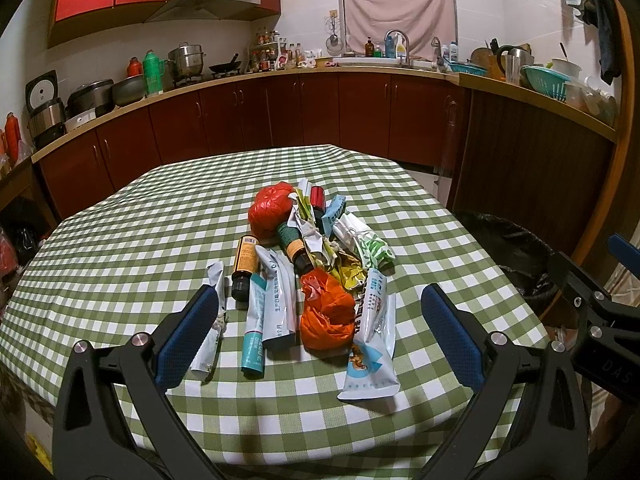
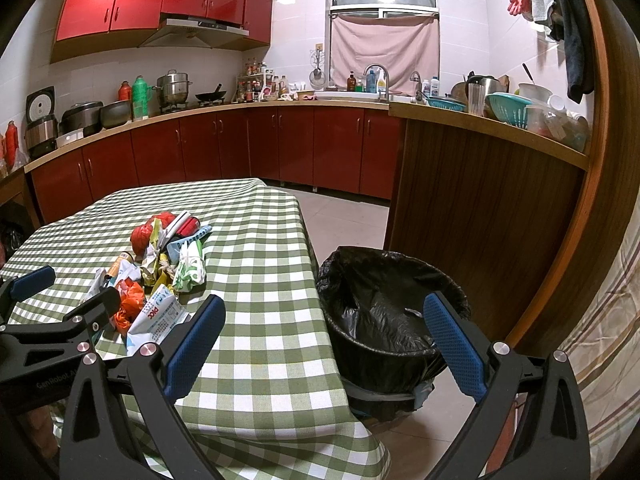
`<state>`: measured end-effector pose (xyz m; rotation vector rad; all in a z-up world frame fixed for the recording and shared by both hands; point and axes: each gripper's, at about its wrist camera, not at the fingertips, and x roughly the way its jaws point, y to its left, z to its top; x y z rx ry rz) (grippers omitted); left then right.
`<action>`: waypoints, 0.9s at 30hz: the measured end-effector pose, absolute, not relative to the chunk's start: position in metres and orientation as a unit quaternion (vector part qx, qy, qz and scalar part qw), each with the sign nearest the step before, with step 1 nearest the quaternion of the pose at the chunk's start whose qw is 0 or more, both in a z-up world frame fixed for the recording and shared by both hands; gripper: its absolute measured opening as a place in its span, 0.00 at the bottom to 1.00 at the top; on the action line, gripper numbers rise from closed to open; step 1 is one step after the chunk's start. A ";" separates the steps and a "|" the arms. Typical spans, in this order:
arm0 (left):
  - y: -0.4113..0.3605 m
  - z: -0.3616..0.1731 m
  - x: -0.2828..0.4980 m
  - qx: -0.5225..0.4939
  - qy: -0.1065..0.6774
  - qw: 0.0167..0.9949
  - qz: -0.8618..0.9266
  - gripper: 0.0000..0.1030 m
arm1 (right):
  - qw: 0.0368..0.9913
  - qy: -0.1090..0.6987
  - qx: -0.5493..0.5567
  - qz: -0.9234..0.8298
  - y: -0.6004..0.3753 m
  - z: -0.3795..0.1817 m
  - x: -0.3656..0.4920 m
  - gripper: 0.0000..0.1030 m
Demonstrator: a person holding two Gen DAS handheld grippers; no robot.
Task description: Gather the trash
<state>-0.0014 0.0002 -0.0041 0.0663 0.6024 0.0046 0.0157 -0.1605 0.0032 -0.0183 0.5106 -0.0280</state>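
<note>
A pile of trash (image 1: 316,256) lies mid-table on the green checked cloth (image 1: 120,240): a red bag (image 1: 272,212), an orange bag (image 1: 326,312), brown bottles (image 1: 245,264), white and teal wrappers (image 1: 370,344). My left gripper (image 1: 320,320) is open and empty, just before the near end of the pile. My right gripper (image 2: 324,328) is open and empty, hovering at the table's right edge, above the black-lined trash bin (image 2: 384,312) on the floor. The pile shows in the right wrist view (image 2: 160,272) too.
Kitchen counters with red cabinets (image 2: 280,144) run along the back wall. A wooden counter end (image 2: 480,208) stands right behind the bin. Tiled floor (image 2: 344,216) lies between table and cabinets. The left gripper (image 2: 60,300) shows at the left of the right wrist view.
</note>
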 end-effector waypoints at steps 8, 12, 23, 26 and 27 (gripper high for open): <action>0.000 -0.004 -0.001 0.032 0.296 0.955 0.002 0.96 | 0.967 0.253 -0.009 -0.014 -0.160 0.003 0.016 0.94; 0.000 -0.004 -0.001 0.033 0.297 0.954 0.002 0.96 | 0.967 0.253 -0.008 -0.013 -0.161 0.003 0.016 0.94; 0.002 -0.004 -0.001 0.031 0.297 0.954 0.003 0.96 | 0.967 0.253 -0.009 -0.014 -0.160 0.005 0.015 0.94; 0.008 -0.005 0.001 0.023 0.301 0.953 0.006 0.96 | 0.967 0.253 -0.010 -0.014 -0.159 0.003 0.016 0.94; 0.011 -0.005 0.002 0.022 0.302 0.953 0.009 0.96 | 0.967 0.255 -0.011 -0.014 -0.159 -0.001 0.018 0.94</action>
